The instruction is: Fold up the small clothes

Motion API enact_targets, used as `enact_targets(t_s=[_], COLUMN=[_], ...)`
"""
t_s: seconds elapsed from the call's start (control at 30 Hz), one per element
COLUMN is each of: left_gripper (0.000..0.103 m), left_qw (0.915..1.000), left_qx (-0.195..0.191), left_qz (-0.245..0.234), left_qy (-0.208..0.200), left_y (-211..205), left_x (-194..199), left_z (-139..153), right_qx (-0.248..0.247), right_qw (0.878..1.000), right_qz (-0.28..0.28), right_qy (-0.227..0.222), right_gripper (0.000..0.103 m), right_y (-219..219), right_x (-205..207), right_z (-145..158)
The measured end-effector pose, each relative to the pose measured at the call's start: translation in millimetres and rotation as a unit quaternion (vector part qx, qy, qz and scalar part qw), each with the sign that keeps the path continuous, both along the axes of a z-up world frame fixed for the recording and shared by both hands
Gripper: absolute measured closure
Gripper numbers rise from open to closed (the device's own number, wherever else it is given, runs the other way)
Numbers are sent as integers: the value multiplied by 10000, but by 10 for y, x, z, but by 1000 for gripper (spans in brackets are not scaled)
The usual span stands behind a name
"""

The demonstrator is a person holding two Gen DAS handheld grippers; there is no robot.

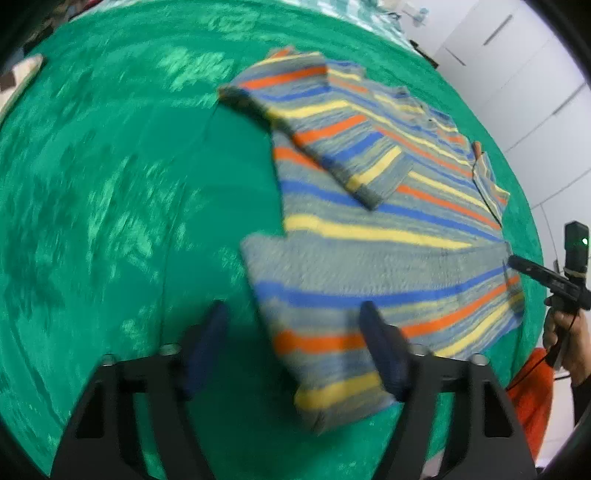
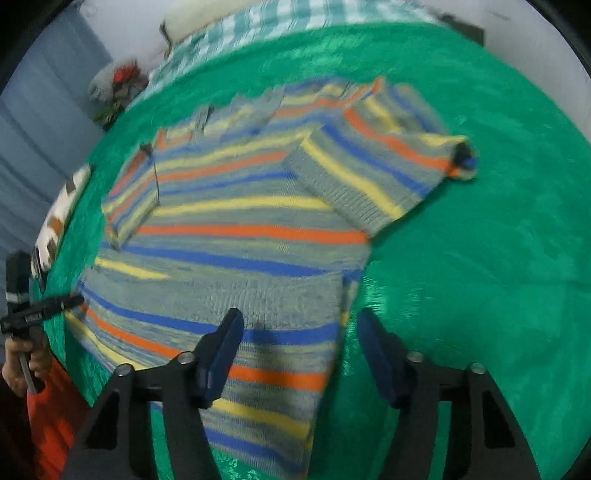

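A small knitted sweater (image 1: 369, 229) (image 2: 240, 221) with grey, blue, orange and yellow stripes lies flat on the green cloth (image 1: 110, 221) (image 2: 480, 258). Both sleeves are folded in over the body; one sleeve (image 1: 332, 147) shows in the left wrist view, the other (image 2: 376, 173) in the right wrist view. My left gripper (image 1: 293, 314) hovers over the near left corner, jaws apart, with the sweater's edge between the fingers. My right gripper (image 2: 299, 321) stands the same way over the near right corner. Neither pair of pads presses the fabric. Each view shows the other gripper (image 1: 517, 263) (image 2: 79, 300) at its edge.
A patterned cushion (image 1: 18, 77) (image 2: 62, 206) lies at the cloth's edge. Beyond the green cloth are a checked cloth (image 2: 277, 18), plush toys (image 2: 114, 88) and white cabinet doors (image 1: 517, 74). The person's orange clothing (image 1: 532, 398) is at the near edge.
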State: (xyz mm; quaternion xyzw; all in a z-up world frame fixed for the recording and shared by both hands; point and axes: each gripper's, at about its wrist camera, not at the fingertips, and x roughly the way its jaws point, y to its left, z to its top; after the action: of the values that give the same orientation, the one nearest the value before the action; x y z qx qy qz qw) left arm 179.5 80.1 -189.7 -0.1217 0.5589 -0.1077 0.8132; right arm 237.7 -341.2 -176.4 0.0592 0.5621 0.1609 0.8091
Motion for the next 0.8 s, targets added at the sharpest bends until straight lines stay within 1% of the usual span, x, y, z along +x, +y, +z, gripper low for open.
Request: enact_targets(t_s=[0.03,0.07,0.1,0.2,0.23,0.37,0.4,0.47,0.53,0.57,0.6,0.63,0.7,0.73,0.8], left_gripper=[70,82,95,96,97,98,98,98,98,98,98,98,97,97,97], left_qw=[10000,10000,9999,9989,9980,9941,9928,9921,9927,9930,9934,9937,9942,9945,9951], left_qx=[-30,-55,-75,-106,-146,-164,-148,-35,74,104,97,75,64,67,43], left_qz=[-41,-67,-113,-241,-325,-632,-736,-871,-880,-874,-861,-846,-821,-799,-754], left_qy=[-22,-38,-81,-389,-523,-863,-932,-906,-822,-789,-756,-736,-690,-667,-645], left_y=[-14,-26,-39,-48,-43,5,18,6,11,12,5,5,-5,-9,-13], left_x=[13,23,20,-48,-90,-281,-337,-373,-369,-362,-348,-339,-308,-287,-267], left_z=[9,14,30,151,216,442,493,504,447,416,386,359,304,281,261], right_qx=[-37,-54,-102,-94,-142,-294,-273,-213,-170,-136,-153,-207,-182,-97,-141], right_qw=[10000,9999,9999,9996,9991,9943,9930,9904,9903,9907,9912,9922,9945,9951,9949], right_qz=[53,92,99,92,169,745,873,1092,1099,1047,958,851,697,634,632], right_qy=[56,47,-19,-251,-360,-697,-742,-824,-831,-856,-897,-887,-765,-750,-770], right_gripper=[70,81,87,89,91,93,101,102,101,101,96,89,52,50,50], right_y=[24,39,49,-3,-13,-43,-68,-67,-90,-102,-123,-146,-147,-162,-144], right_x=[17,16,8,-73,-132,-424,-503,-604,-616,-604,-577,-514,-354,-275,-148], right_z=[-37,-47,-30,107,177,422,466,518,506,496,482,453,382,345,282])
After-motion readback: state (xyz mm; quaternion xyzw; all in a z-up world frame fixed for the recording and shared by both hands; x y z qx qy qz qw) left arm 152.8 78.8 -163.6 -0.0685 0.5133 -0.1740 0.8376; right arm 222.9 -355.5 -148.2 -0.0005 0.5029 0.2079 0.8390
